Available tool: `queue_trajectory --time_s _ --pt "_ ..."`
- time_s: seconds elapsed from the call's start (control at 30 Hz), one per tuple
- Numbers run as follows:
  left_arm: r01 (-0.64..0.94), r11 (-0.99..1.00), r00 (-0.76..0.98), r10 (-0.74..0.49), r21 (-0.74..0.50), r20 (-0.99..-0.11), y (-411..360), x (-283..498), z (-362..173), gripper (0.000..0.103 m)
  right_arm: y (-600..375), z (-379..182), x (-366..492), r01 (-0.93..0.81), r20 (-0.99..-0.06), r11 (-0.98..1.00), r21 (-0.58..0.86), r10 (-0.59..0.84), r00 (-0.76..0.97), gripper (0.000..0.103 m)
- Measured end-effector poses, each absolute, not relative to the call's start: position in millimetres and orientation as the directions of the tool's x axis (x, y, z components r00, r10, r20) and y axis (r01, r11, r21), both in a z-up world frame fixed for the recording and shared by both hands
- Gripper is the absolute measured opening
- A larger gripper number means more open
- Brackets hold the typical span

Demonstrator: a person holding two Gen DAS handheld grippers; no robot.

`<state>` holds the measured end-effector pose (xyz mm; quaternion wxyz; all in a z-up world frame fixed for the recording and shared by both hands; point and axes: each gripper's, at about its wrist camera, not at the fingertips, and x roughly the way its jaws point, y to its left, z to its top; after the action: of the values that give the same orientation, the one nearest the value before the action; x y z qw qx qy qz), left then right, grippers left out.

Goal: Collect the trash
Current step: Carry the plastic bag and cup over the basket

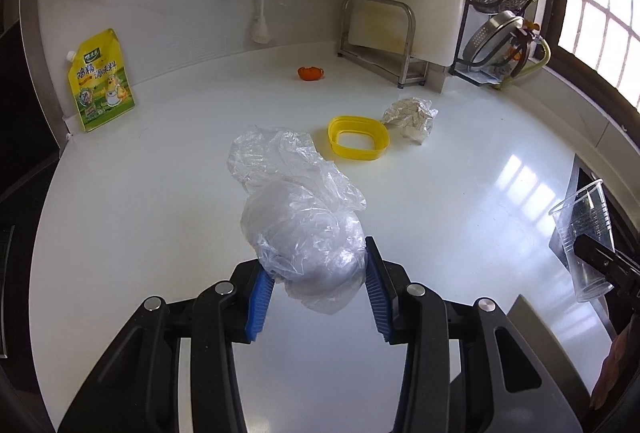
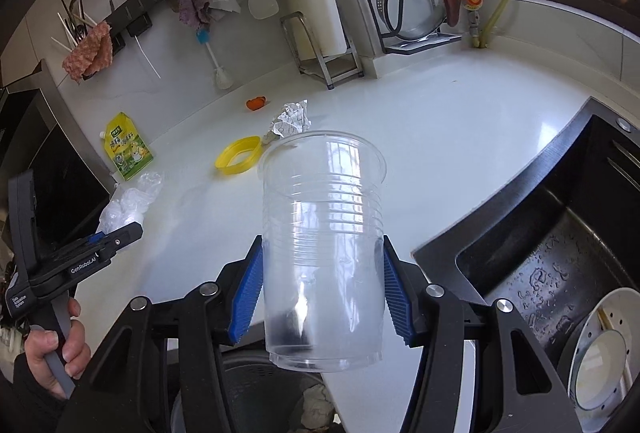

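Observation:
My left gripper (image 1: 318, 281) is shut on a crumpled clear plastic bag (image 1: 300, 217) above the white counter (image 1: 160, 193); it also shows in the right wrist view (image 2: 124, 205). My right gripper (image 2: 322, 289) is shut on a clear plastic cup (image 2: 322, 233), held upright near the counter's front edge; the cup also shows at the right of the left wrist view (image 1: 586, 233). On the counter lie a yellow plastic ring (image 1: 358, 137), a crumpled paper wad (image 1: 412, 115) and a small orange peel (image 1: 310, 72). A bin (image 2: 280, 393) with trash shows below the cup.
A yellow seasoning pouch (image 1: 100, 85) leans on the left wall. A steel rack (image 1: 380, 37) with a cutting board and a dish rack (image 1: 516, 5) stand at the back. A black sink (image 2: 560, 273) with a strainer lies to the right.

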<state>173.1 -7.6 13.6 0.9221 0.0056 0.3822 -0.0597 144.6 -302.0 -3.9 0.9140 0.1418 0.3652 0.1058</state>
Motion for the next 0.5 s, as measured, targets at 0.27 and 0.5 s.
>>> queue_trajectory --time_s 0.27,0.5 --pt "0.181 0.983 0.692 -0.143 -0.022 -0.707 -5 112 21 0.041 -293 0 72 -0.075 -0.651 0.937 0.341 0.293 0.701 0.053" --pt "0.236 0.971 0.674 -0.181 -0.024 -0.716 -8 67 18 0.041 -288 6 15 -0.071 -0.657 0.943 0.324 0.278 0.701 0.053"
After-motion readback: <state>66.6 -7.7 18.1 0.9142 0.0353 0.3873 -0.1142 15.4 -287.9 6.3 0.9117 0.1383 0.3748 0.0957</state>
